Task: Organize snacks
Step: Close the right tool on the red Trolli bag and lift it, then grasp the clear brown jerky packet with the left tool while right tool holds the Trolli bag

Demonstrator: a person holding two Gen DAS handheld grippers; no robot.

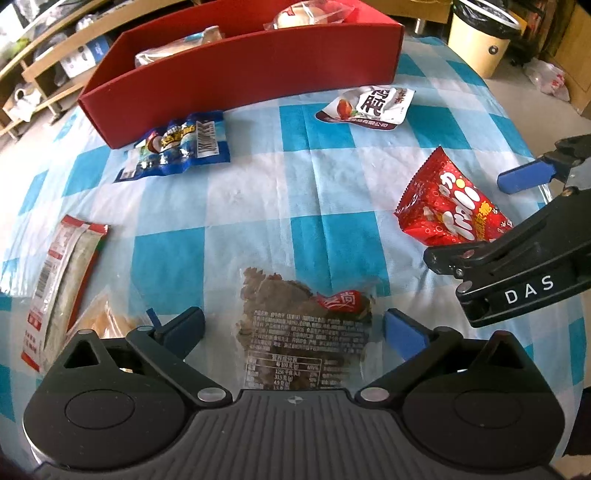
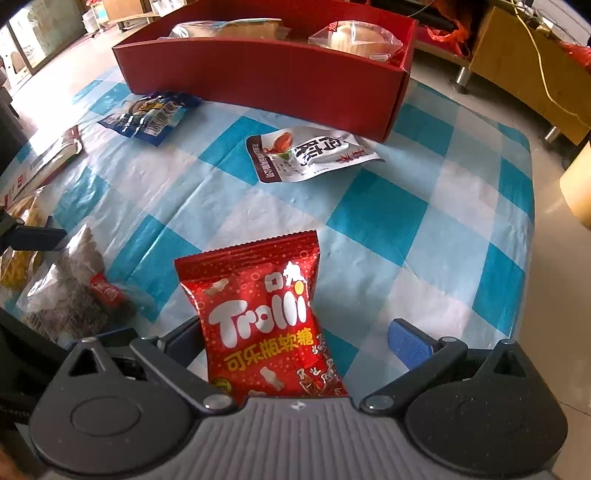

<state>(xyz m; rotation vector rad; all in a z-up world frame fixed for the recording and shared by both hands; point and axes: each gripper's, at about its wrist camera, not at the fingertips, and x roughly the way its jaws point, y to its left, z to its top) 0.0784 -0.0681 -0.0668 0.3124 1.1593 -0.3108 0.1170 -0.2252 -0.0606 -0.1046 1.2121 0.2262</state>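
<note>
Table: covered by a blue-and-white checked cloth; all loose snacks are laid on it.
Red box: set at the far side of the table; two wrapped bakery items are seen inside it, one toward the left and one toward the right.
Left gripper: held low at the near edge, fingers spread wide; the clear dried-meat packet is seen lying flat between the two blue pads, with a gap on each side.
Right gripper: fingers spread wide around the near end of the red Trolli bag; the right pad is clearly apart from the bag, while contact at the left pad cannot be told.
Trolli bag position: flat on the cloth at the right side of the table, well apart from the box.
Long red-edged packet: laid at the left edge, with a yellowish packet just beside it, nearer.
Blue packet: placed just in front of the box's left near corner.
White chicken-leg pouch: placed just in front of the box's right end.
</note>
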